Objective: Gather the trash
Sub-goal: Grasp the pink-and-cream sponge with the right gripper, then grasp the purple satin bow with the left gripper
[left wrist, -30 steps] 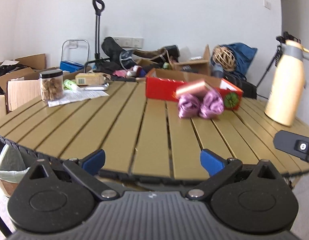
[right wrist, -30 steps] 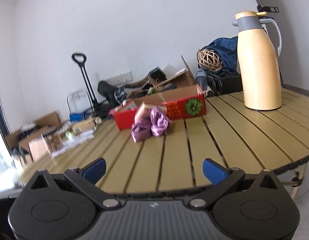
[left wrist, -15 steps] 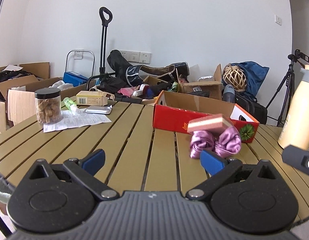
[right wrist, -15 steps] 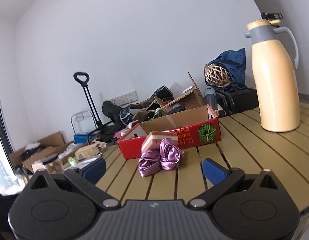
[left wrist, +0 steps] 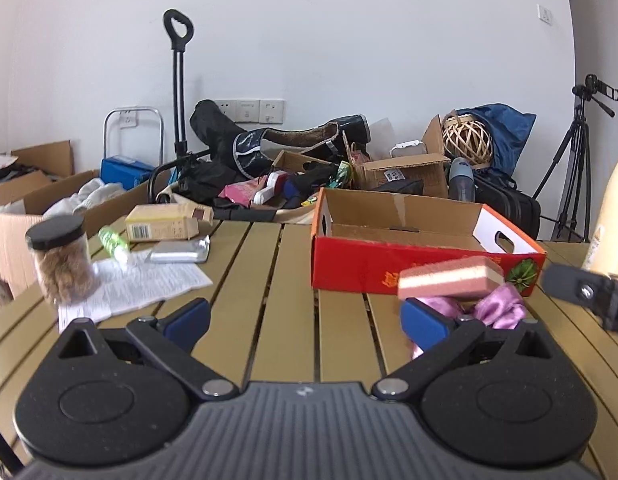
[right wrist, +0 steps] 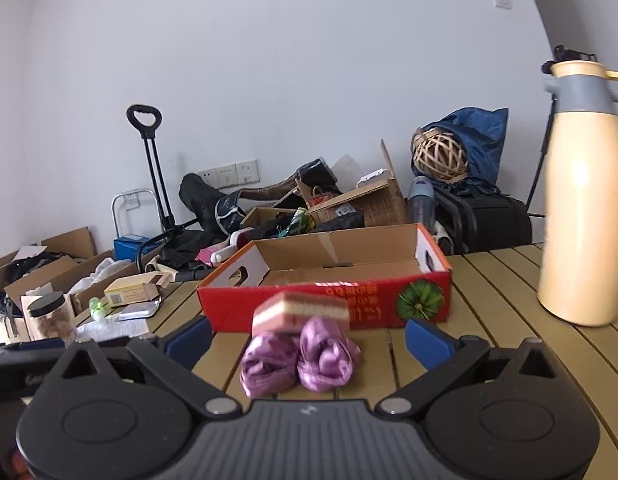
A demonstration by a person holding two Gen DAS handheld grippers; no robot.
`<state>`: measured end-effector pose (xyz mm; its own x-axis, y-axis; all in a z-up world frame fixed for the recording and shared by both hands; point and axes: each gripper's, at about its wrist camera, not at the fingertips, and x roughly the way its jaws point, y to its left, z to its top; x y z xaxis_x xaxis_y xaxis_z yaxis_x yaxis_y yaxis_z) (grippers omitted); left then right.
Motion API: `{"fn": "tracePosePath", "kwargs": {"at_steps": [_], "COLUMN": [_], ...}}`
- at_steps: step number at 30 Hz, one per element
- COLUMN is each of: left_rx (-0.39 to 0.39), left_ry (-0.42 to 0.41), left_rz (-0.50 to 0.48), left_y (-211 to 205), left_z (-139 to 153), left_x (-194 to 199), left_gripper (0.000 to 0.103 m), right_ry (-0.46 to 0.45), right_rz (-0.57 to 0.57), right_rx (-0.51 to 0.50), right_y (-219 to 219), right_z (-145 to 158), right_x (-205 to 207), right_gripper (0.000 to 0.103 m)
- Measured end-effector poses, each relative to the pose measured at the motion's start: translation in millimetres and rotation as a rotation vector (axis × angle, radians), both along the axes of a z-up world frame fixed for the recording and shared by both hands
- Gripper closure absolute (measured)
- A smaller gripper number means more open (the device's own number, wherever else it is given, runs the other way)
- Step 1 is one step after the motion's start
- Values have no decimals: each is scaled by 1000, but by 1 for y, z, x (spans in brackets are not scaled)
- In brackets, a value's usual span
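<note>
On the slatted table (right wrist: 489, 280) both grippers hang low with nothing in them. Right gripper (right wrist: 307, 338) has its jaws spread wide, and the purple cloth (right wrist: 299, 362), a crumpled bundle in two lumps, sits on the slats between its blue fingertips (right wrist: 427, 342) but touching neither. A pink sponge (right wrist: 301, 312) rests on top of the cloth, tilted, a bit blurry. Right behind those is the red box (right wrist: 329, 304), open at the top, nothing visible in it from this angle. Cream thermos (right wrist: 581, 220) stands upright off to the right.

Left gripper (left wrist: 305, 318) is spread wide too, just bare slats between its tips; the cloth and sponge (left wrist: 449, 278) show past its right fingertip. Further left on the table: a jar (left wrist: 61, 260) with a black lid, a printed sheet (left wrist: 145, 284), a small green bottle (left wrist: 113, 242), a silver pouch (left wrist: 181, 252) and a tan carton (left wrist: 165, 222).
</note>
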<state>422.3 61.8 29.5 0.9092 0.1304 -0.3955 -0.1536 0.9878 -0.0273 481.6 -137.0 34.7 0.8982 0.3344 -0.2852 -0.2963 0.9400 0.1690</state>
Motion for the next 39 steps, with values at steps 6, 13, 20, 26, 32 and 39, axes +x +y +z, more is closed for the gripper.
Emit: {"fn": "tracePosePath", "kwargs": {"at_steps": [6,13,20,26,32,39], "left_rx": [-37,-93,-123,-140,-162,-178], "left_ry": [21,67,101,116,120,126], "left_rz": [-9,-7,-15,-19,-14,-42], "left_y": [13,26,32,34,36,23], "left_z": [-3,-19,-30,-34,-33,-33], "left_x": [29,50,58,62,64,64], "left_gripper": [0,0,0,0,0,0], "right_ry": [109,236,313,320,243,145], "right_rz": [15,38,55,88,69,70], "right_rx": [-23,-4,-27,47,42,108], "right_y": [17,26,38,33,35,20], "right_z": [1,-19,-32,-35,-25,-4], "right_x": [65,124,150,151,134,100], "right_gripper": [0,0,2,23,25,26]}}
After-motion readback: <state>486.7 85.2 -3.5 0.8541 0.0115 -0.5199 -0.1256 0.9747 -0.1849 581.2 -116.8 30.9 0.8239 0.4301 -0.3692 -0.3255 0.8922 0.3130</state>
